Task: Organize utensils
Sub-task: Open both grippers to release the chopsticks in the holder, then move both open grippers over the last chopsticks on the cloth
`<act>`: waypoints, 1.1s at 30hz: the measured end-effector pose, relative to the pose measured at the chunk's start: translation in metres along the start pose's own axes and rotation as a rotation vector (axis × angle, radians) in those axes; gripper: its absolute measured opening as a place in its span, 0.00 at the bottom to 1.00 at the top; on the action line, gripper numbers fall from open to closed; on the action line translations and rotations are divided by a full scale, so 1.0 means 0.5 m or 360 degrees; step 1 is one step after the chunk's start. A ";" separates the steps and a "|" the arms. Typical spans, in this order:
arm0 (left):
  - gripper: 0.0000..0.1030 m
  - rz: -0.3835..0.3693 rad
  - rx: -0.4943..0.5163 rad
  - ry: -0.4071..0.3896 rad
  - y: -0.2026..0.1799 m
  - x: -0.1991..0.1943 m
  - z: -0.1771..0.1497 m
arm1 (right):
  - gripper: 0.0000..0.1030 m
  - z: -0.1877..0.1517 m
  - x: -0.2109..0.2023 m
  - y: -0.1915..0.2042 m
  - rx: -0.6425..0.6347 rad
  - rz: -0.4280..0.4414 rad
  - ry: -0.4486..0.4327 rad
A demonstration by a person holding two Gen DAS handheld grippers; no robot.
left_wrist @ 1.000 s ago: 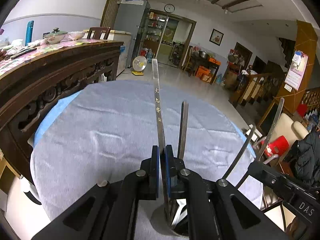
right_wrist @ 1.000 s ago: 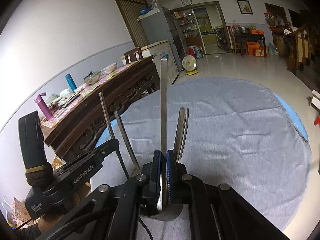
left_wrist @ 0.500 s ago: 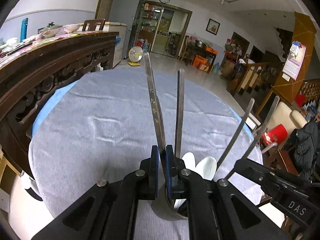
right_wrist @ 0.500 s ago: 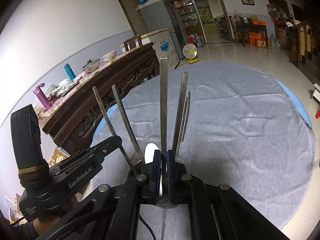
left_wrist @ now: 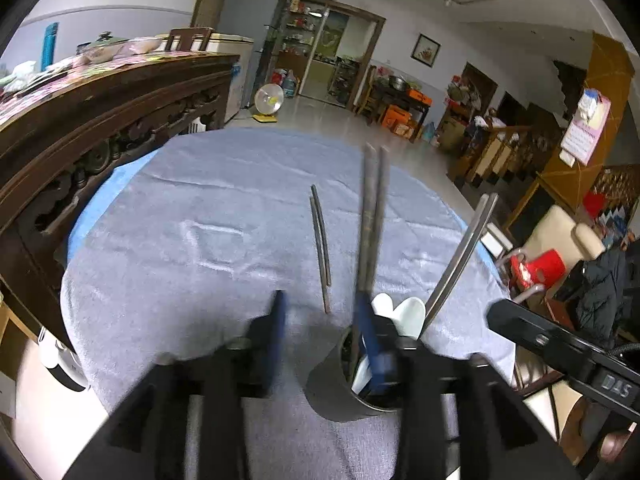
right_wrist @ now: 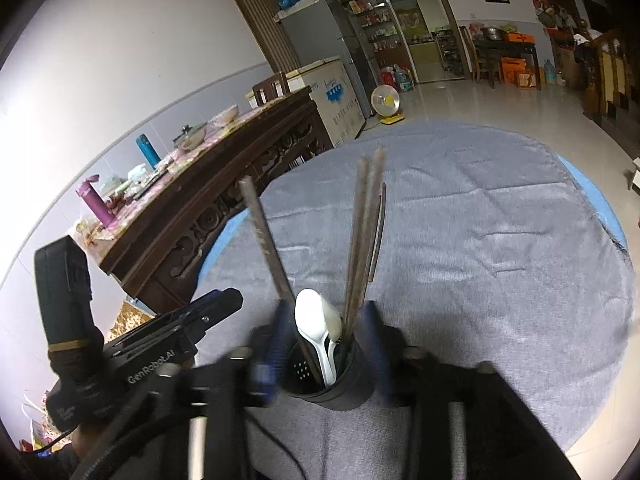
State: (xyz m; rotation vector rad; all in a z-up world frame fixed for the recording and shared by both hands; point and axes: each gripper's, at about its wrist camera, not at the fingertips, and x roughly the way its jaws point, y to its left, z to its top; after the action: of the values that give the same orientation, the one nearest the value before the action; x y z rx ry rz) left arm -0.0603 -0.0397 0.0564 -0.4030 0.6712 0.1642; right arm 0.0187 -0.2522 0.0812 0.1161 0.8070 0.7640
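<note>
I am noting a carved wooden sideboard (right_wrist: 224, 216) standing beside the cloth-covered table (right_wrist: 500, 248), a small fan (left_wrist: 269, 98) sitting on the floor beyond

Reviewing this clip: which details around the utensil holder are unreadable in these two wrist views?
- Left wrist view: the left gripper is motion-blurred as its jaws open, and one finger hides part of the holder.
- Right wrist view: the right gripper is blurred too, jaws opening around the holder; pad contact is unclear.
- Both views: the chopsticks and white spoons have their lower ends hidden inside the holder.
</note>
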 end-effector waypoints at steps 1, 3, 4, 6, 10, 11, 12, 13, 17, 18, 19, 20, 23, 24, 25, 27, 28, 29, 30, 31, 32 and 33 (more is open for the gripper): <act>0.46 0.0000 -0.0014 -0.0019 0.006 -0.008 0.003 | 0.59 0.001 -0.010 0.000 -0.0004 0.0008 -0.0021; 0.53 0.0017 -0.0052 -0.0050 0.024 -0.024 0.014 | 0.59 0.006 -0.033 -0.004 0.0001 0.0030 -0.0065; 0.57 0.0026 -0.0071 -0.0059 0.031 -0.026 0.020 | 0.59 0.011 -0.048 -0.011 0.0020 0.0041 -0.0095; 0.68 0.0082 -0.0145 -0.0090 0.064 -0.030 0.035 | 0.64 0.022 -0.069 -0.036 0.0089 0.0045 -0.0142; 0.70 0.0252 -0.0284 0.0010 0.137 0.007 0.052 | 0.73 0.041 -0.079 -0.134 0.0313 -0.0027 -0.0154; 0.70 0.0299 -0.0313 0.0077 0.156 0.028 0.053 | 0.73 0.043 -0.071 -0.159 0.0368 -0.0047 -0.0115; 0.70 0.0353 -0.0330 0.0160 0.174 0.052 0.053 | 0.73 0.042 -0.052 -0.196 0.0446 -0.0073 -0.0034; 0.70 0.0388 -0.0341 0.0215 0.185 0.069 0.052 | 0.73 0.039 -0.029 -0.233 0.0516 -0.0102 0.0045; 0.70 0.0526 -0.0286 0.0556 0.223 0.174 0.031 | 0.73 0.021 0.076 -0.338 0.0618 -0.0245 0.0424; 0.70 0.0536 -0.0258 0.0594 0.223 0.191 0.028 | 0.72 0.019 0.101 -0.355 0.0611 -0.0269 0.0506; 0.70 0.0545 -0.0239 0.0616 0.224 0.201 0.026 | 0.70 0.020 0.124 -0.370 0.0600 -0.0283 0.0564; 0.70 0.0564 -0.0218 0.0643 0.225 0.216 0.023 | 0.68 0.023 0.143 -0.380 0.0593 -0.0301 0.0599; 0.70 0.0582 -0.0184 0.0722 0.226 0.259 0.024 | 0.57 0.044 0.203 -0.410 0.0567 -0.0312 0.0742; 0.70 0.0579 -0.0183 0.0729 0.229 0.265 0.027 | 0.56 0.056 0.221 -0.415 0.0554 -0.0320 0.0773; 0.70 0.0572 -0.0174 0.0738 0.226 0.278 0.034 | 0.55 0.068 0.241 -0.419 0.0534 -0.0335 0.0806; 0.70 0.0568 -0.0151 0.0740 0.223 0.293 0.050 | 0.55 0.100 0.279 -0.418 0.0481 -0.0364 0.0843; 0.70 0.0565 -0.0140 0.0739 0.221 0.300 0.058 | 0.55 0.117 0.297 -0.414 0.0454 -0.0372 0.0857; 0.70 0.0562 -0.0132 0.0739 0.220 0.306 0.065 | 0.55 0.130 0.313 -0.409 0.0426 -0.0367 0.0872; 0.70 0.0560 -0.0129 0.0738 0.219 0.311 0.071 | 0.55 0.139 0.323 -0.403 0.0402 -0.0365 0.0875; 0.70 0.0556 -0.0129 0.0735 0.218 0.318 0.077 | 0.55 0.152 0.337 -0.396 0.0379 -0.0373 0.0874; 0.70 0.0549 -0.0128 0.0732 0.216 0.323 0.084 | 0.55 0.161 0.348 -0.394 0.0369 -0.0378 0.0877; 0.70 0.0541 -0.0123 0.0731 0.213 0.328 0.090 | 0.55 0.170 0.362 -0.389 0.0362 -0.0375 0.0884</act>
State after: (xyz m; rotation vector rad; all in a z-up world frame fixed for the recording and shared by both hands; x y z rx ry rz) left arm 0.0629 0.0791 -0.0483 -0.4017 1.1883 0.4292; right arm 0.2691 -0.2601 -0.0415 0.0083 1.4091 0.4785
